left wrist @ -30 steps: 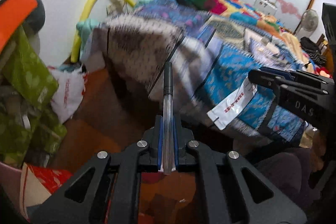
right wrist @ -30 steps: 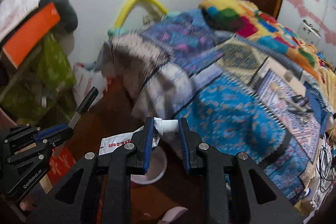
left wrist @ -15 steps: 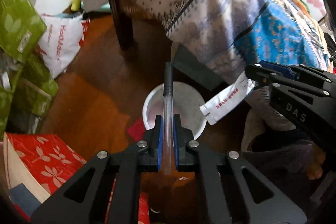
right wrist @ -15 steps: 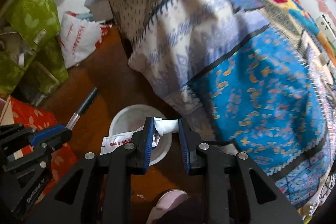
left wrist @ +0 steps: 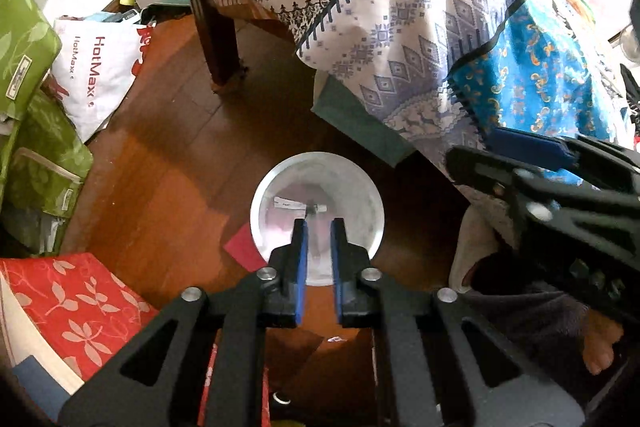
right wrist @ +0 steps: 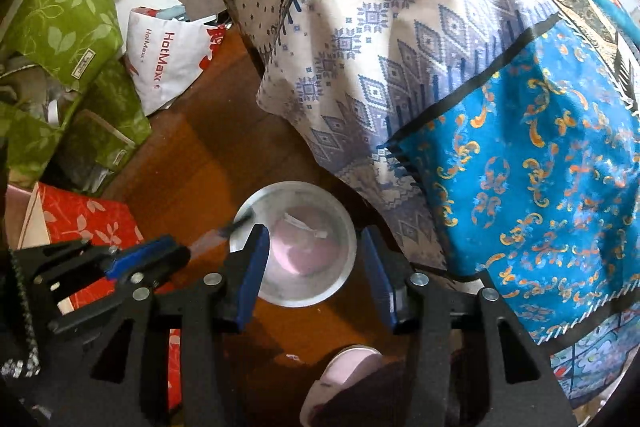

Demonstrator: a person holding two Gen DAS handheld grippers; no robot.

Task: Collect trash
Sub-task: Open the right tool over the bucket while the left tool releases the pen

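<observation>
A white round bin stands on the wooden floor; it also shows in the right wrist view. A white tube lies inside it, also seen from the right wrist. My left gripper is open right above the bin. A blurred pen shows just off its tips in the right wrist view, dropping toward the bin rim. My right gripper is open and empty above the bin; it shows at the right in the left wrist view.
A bed draped in patterned blankets overhangs the bin on the right. A bed leg, green bags, a white HotMax bag and a red floral box crowd the left. A slippered foot is below.
Both grippers tipped down over the bin and opened. The white tube left my right gripper and lies in the bin. The pen left my left gripper and is falling.
</observation>
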